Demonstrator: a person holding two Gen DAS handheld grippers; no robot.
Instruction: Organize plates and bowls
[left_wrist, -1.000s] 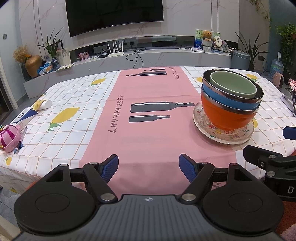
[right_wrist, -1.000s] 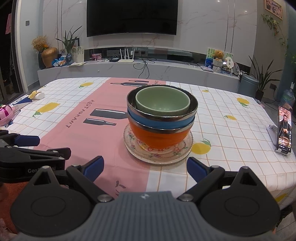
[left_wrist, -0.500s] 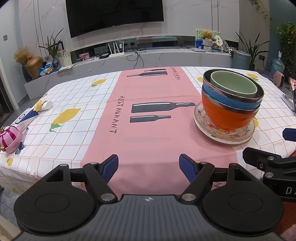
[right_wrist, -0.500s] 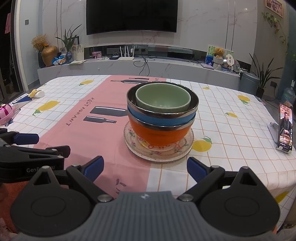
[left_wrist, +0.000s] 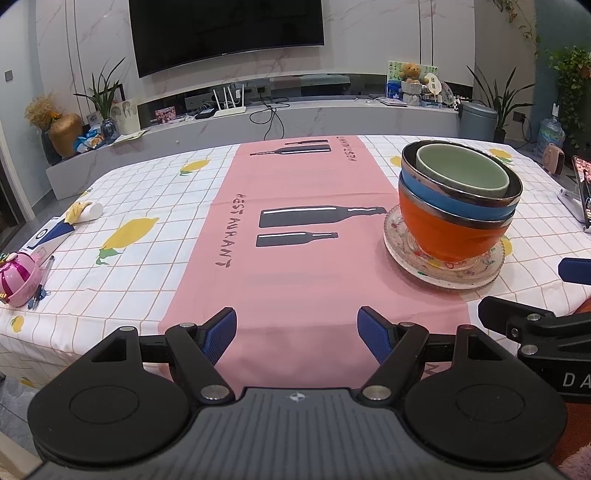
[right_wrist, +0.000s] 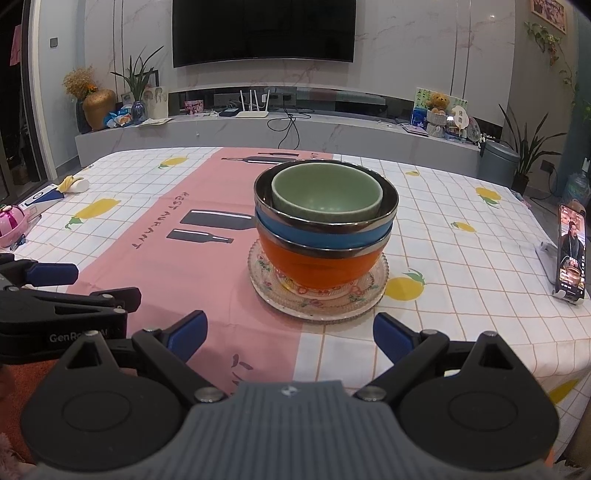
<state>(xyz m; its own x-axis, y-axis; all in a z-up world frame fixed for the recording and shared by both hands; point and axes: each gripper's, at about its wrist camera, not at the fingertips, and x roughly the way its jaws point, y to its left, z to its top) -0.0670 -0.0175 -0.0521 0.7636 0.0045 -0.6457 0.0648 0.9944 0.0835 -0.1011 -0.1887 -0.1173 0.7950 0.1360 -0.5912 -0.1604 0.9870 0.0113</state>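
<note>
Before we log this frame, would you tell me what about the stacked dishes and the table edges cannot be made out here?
- Blue bowl and orange bowl interiors: both views, hidden by the bowls nested in them; the green bowl sits on top.
- Plate centre, and whether it is one plate or two: covered by the orange bowl.
- Pink toy: cut off by the left edge in both views.
- Phone screen: too small to read.

Marble wall (right_wrist: 406, 55) — dark television (right_wrist: 264, 29), grey console (right_wrist: 332, 134)

Three bowls (right_wrist: 325, 236) were nested on a plate (right_wrist: 319, 302) on the table (right_wrist: 461, 258); a phone (right_wrist: 571, 251) was propped to their right.
</note>
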